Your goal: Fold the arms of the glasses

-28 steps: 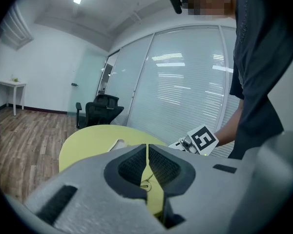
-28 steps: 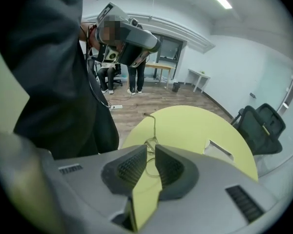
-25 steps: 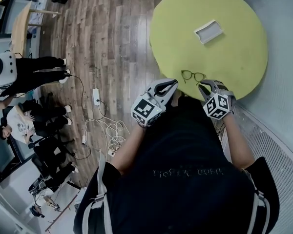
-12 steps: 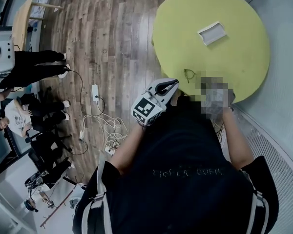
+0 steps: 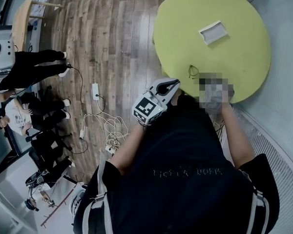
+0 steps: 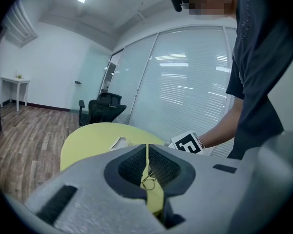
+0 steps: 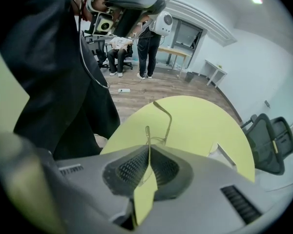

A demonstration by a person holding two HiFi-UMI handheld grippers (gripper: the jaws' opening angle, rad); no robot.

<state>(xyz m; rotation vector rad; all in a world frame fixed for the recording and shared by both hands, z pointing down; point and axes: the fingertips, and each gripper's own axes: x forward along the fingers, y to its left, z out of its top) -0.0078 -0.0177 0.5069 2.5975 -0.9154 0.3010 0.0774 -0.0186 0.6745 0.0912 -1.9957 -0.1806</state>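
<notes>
Right tongs [image 7: 147, 152] pinch the glasses [image 7: 147, 131] steady over the bench [image 5: 234, 57], arms sticking up, I guess so the closed, empty left tongs [image 6: 147, 162] can fold them.

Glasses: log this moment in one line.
glasses: arms not yet folded, at table near edge | right gripper: shut on glasses | left gripper: shut, empty

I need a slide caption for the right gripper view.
Right gripper shut on the glasses over the yellow table.
</notes>
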